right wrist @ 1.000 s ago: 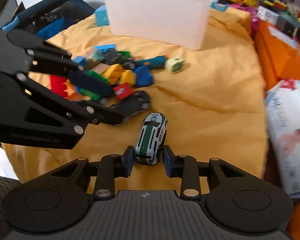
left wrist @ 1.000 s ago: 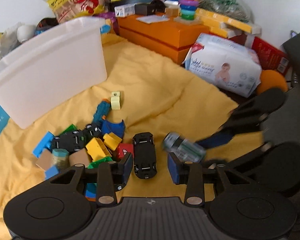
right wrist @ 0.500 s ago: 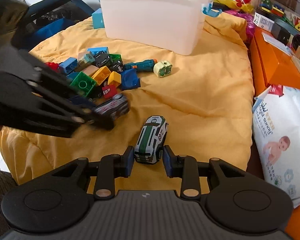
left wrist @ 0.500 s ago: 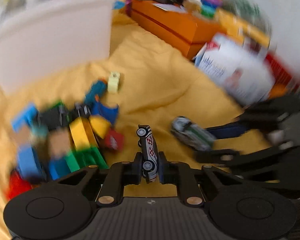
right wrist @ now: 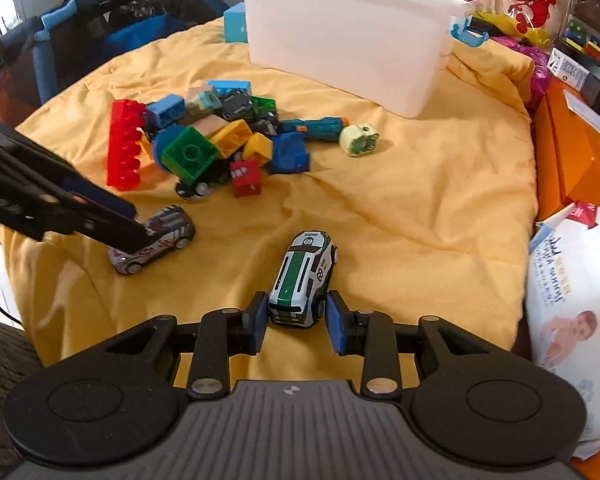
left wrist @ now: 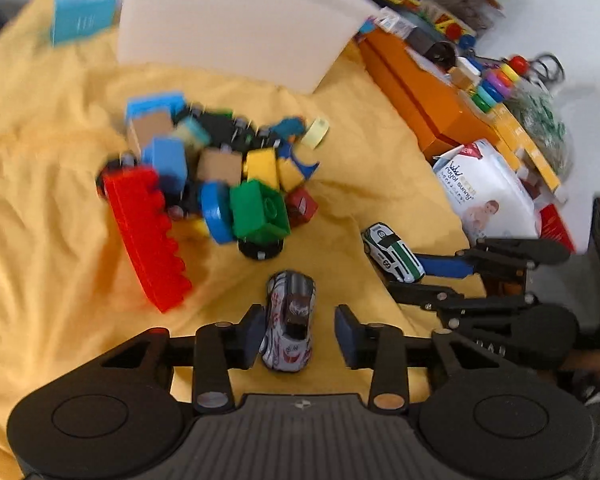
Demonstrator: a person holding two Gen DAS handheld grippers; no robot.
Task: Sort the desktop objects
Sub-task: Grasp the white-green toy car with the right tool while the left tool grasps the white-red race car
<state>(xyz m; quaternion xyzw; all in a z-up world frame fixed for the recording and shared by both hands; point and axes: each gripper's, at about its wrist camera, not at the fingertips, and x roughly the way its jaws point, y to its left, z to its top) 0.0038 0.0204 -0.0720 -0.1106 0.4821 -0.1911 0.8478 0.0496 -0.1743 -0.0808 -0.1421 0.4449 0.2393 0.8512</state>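
A silver toy car [left wrist: 290, 320] with red markings lies on the yellow cloth [left wrist: 52, 208] between the fingers of my left gripper [left wrist: 300, 334], which is open; the car sits close to the left pad. In the right wrist view the same silver car [right wrist: 152, 240] lies under the left gripper's fingertips. My right gripper [right wrist: 297, 326] is shut on the rear of a green and white toy car [right wrist: 304, 280], which rests on the cloth. That car [left wrist: 392, 256] lies to the right in the left wrist view. A pile of coloured bricks [right wrist: 204, 140] sits beyond both cars.
A white plastic bin [right wrist: 348, 44] stands at the back of the cloth. A long red brick [left wrist: 148, 232] leans at the pile's left. An orange box [left wrist: 416, 92] and a pack of wipes [right wrist: 572, 304] line the right side. A pale green round piece [right wrist: 358, 140] lies alone.
My left gripper was shut on the silver car half a second ago; it has swung left, set the car on the cloth and opened. The right gripper has stayed put.
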